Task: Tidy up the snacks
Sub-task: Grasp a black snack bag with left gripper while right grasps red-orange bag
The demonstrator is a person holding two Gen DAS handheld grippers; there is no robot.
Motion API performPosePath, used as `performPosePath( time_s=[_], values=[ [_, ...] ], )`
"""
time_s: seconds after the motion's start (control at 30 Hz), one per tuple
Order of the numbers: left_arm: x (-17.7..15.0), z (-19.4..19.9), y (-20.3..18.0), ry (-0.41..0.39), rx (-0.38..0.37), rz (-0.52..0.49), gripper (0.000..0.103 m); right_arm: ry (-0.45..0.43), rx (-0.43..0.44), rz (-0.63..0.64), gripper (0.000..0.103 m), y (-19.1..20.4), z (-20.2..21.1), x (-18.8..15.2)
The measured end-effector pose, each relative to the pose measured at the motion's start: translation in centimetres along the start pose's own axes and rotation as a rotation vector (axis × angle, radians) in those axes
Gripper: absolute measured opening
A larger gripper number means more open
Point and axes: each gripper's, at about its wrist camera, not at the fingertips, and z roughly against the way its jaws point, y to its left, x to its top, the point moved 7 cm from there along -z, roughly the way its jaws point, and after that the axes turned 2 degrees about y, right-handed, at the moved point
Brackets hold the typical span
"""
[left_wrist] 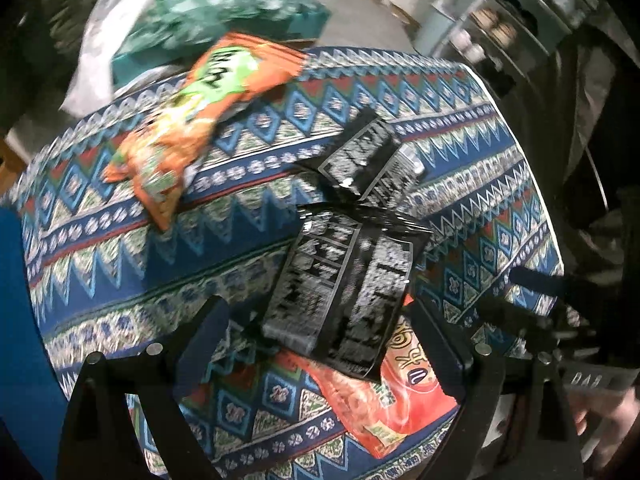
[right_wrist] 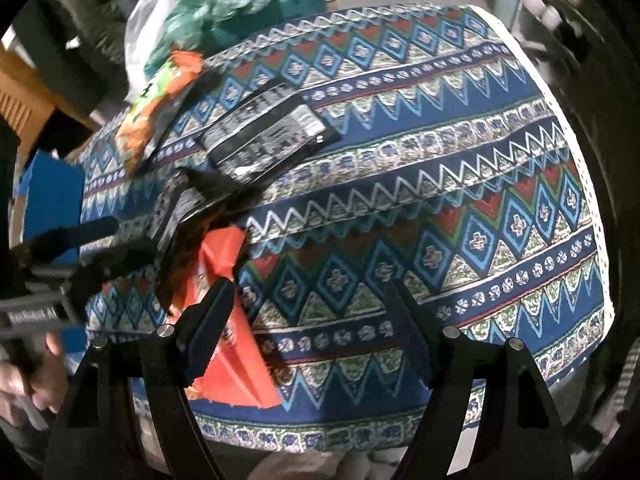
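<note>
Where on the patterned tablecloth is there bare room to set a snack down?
The wide stretch of tablecloth between the black packets and the white lace edge is bare. The left side is crowded: orange-green bag, black packets, red bag.

A round tabletop (left_wrist: 460, 92) fills both views, draped in a cloth (right_wrist: 440, 208) patterned with bands of blue, red, green and white diamonds and zigzags; a white trim runs along the cloth's edge on the right. Beyond the far edge lies a heap of crumpled teal-green material (left_wrist: 224, 12) with a white plastic bag (left_wrist: 104, 52) just beside it, both blurred. A blue box (right_wrist: 52, 204) stands off the tabletop's left side, with a brown wooden surface (right_wrist: 24, 100) behind it. A metal shelving rack (left_wrist: 508, 28) stands at the far right, its contents too blurred to tell.
</note>
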Motion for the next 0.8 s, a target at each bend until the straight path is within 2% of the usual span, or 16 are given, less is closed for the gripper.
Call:
performPosePath(
  time_s=[0.13, 0.2, 0.37, 0.47, 0.53, 0.57, 0.7, 0.8],
  values=[
    [0.4, -1.1, -1.0, 0.010, 0.024, -0.071, 0.093, 0.009, 0.012, -0.027, 0.077, -0.6, -0.7, 0.7],
    [0.5, -2.1, -1.2, 0.026, 0.036, -0.089, 0.093, 0.011, 0.017, -0.035, 0.077, 0.3, -1.7, 0.7],
    [0.7, -4.0, -0.9, 0.075, 0.017, -0.055, 0.093, 0.017, 0.028, -0.036, 0.077, 0.1, -1.9, 0.7],
    [0.8, -4.3, -0.2, 0.055, -0.015, 0.004, 0.093, 0.023, 0.026, -0.035, 0.077, 0.2, -2.3, 0.7],
    [0.8, -4.1, 0.2, 0.034, -0.043, 0.034, 0.079, 0.029, 0.025, -0.036, 0.077, 0.1, -2.4, 0.6],
    [0.7, -4.0, 0.2, 0.035, -0.063, 0.041, 0.079, 0.031, 0.024, -0.035, 0.077, 0.1, -2.4, 0.6],
    [0.9, -3.2, 0.1, 0.003, -0.069, 0.023, 0.062, 0.038, 0.019, -0.023, 0.077, 0.8, -3.0, 0.8],
    [0.9, -2.5, 0.3, -0.010, -0.054, 0.022, 0.060, 0.042, 0.011, -0.004, 0.077, 1.5, -3.2, 0.8]
  ],
)
